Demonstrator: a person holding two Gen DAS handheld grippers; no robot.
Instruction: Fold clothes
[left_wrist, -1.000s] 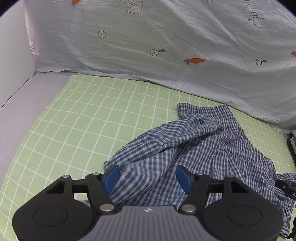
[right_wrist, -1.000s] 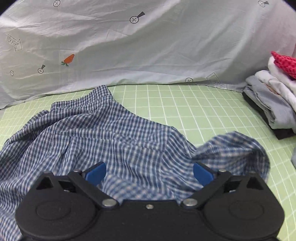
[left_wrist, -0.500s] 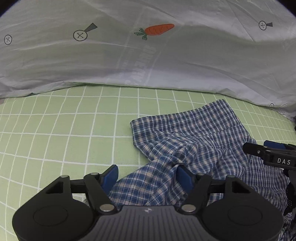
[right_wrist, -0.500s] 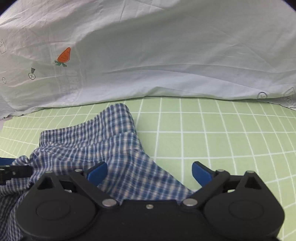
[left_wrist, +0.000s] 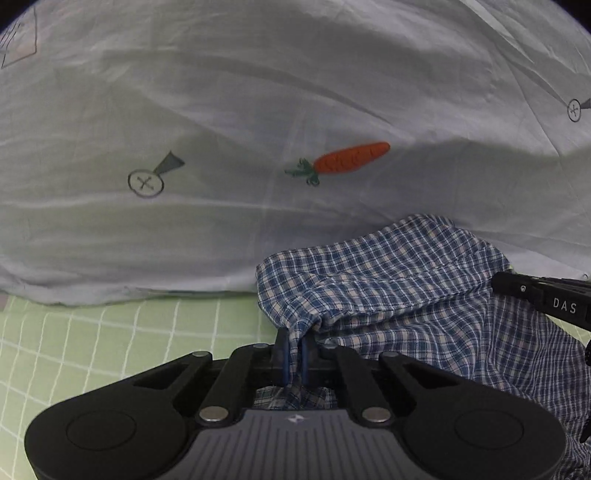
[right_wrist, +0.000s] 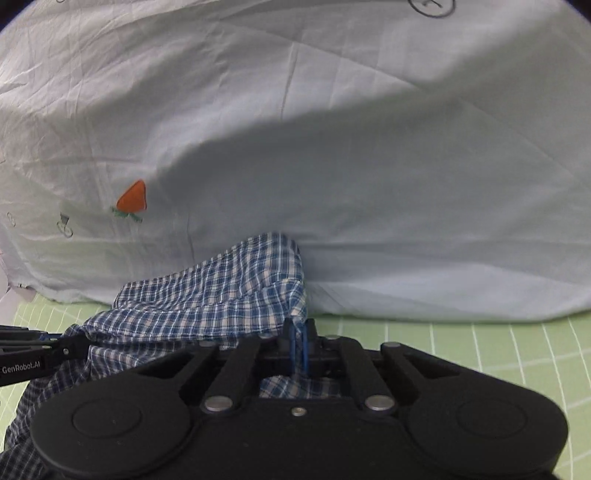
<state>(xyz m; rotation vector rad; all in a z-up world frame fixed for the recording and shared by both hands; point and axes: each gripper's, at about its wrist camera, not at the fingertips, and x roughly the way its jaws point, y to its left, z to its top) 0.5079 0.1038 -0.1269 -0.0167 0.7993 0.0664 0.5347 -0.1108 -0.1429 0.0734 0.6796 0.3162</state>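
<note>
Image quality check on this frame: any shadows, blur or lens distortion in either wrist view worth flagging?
Right wrist view: a broad dark shadow falls across the pale sheet above the plaid shirt; the image is slightly soft. Left wrist view: lighting is more even, the carrot print is sharp. Both: fisheye bends the green grid mat and darkens the corners; no glare.

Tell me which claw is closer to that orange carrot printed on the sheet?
Left, likely. The left claw sits almost directly below the carrot; from the right claw, it lies far off left.
</note>
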